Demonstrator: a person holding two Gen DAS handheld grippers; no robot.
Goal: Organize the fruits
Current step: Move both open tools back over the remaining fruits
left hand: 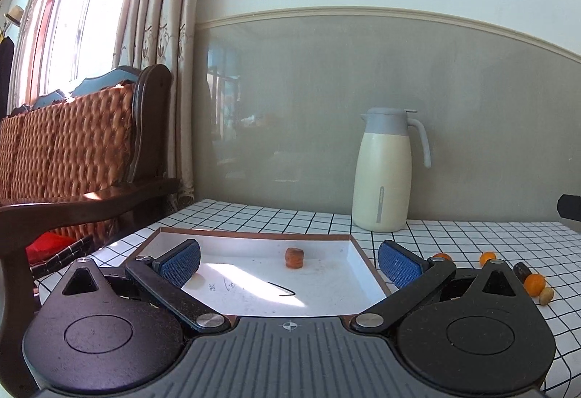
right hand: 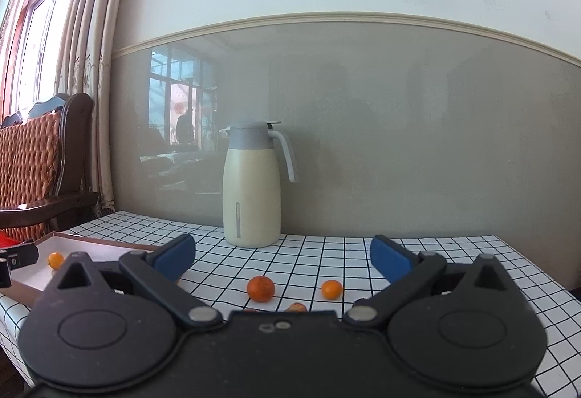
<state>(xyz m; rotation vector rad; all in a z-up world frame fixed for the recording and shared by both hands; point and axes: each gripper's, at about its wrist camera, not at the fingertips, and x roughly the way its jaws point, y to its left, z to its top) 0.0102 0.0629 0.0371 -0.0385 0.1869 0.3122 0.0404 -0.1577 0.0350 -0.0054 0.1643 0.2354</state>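
A white tray with a brown rim (left hand: 366,262) lies on the checked tablecloth, and one small brown-orange fruit (left hand: 294,257) sits in its middle. My left gripper (left hand: 289,248) hovers over the tray's near side, open, with nothing between its fingers. In the right wrist view a small orange (right hand: 56,260) lies in the tray (right hand: 90,245) at far left. My right gripper (right hand: 283,251) is open and empty above the cloth. Ahead of it lie a darker orange (right hand: 260,288), a smaller orange (right hand: 332,289) and a brown fruit (right hand: 296,307), partly hidden by the gripper body.
A cream jug with a grey lid (left hand: 383,176) (right hand: 252,187) stands at the back by the wall. Right of the tray lie several small oranges (left hand: 534,284), a dark piece (left hand: 523,271) and a pale nut (left hand: 546,295). A wooden chair (left hand: 72,151) stands beyond the table's left edge.
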